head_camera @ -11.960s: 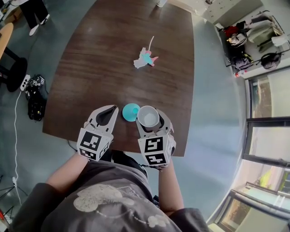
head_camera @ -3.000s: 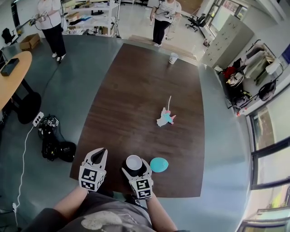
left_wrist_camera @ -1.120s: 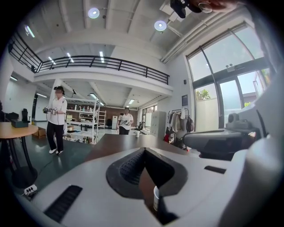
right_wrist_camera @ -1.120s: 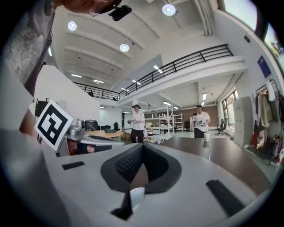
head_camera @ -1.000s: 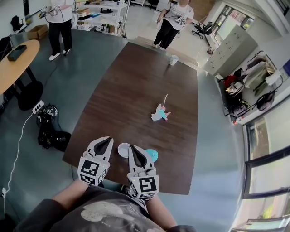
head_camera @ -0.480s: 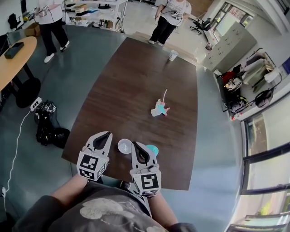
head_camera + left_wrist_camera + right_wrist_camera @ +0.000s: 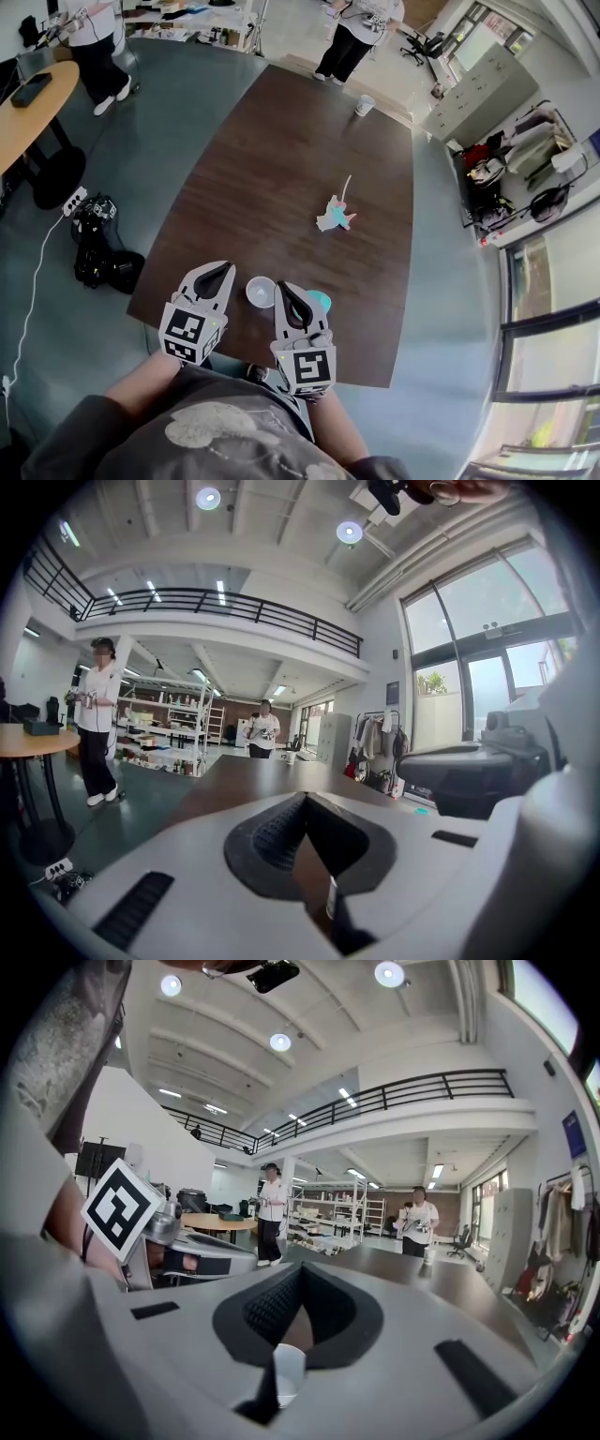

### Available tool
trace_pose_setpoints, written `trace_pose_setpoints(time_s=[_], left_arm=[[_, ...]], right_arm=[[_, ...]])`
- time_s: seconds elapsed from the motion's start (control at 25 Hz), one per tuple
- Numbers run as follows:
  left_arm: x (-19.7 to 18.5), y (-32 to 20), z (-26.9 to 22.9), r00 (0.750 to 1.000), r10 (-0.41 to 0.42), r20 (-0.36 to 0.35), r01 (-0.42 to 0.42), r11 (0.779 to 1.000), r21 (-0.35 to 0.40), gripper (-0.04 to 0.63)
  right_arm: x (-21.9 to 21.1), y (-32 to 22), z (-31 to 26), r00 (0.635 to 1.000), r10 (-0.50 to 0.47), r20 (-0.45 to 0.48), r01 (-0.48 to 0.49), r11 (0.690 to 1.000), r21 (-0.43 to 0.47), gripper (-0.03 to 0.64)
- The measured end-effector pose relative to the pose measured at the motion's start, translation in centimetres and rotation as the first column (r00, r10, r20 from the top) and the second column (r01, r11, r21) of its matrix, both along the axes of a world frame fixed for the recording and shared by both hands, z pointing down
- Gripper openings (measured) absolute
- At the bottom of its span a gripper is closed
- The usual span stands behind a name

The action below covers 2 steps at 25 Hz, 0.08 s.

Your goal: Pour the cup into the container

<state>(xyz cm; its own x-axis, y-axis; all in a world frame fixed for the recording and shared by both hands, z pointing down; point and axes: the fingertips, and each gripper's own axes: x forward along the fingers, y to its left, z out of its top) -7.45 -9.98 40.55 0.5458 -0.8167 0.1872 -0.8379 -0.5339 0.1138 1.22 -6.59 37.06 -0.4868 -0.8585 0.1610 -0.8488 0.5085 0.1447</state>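
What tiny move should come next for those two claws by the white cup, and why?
Probably just draw the right gripper back from the table. It held the cup seconds ago; now its jaws are shut and empty, and the cup stands upright near the teal container.

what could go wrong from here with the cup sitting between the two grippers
The white cup stands free between the left gripper and right gripper, both shut; a sideways nudge might tip it. The teal container sits close beside the right gripper, partly hidden by it in the head view, so a careless swing could shove it.
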Motion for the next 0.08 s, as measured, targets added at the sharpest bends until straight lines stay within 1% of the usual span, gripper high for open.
trace_pose_setpoints(time_s=[0.08], left_arm=[[-0.11, -0.01, 0.03, 1.0, -0.003, 0.0, 0.003, 1.0, -0.001, 0.008]], right_arm=[[-0.24, 0.09, -0.05, 1.0, -0.007, -0.002, 0.007, 1.0, -0.005, -0.014]])
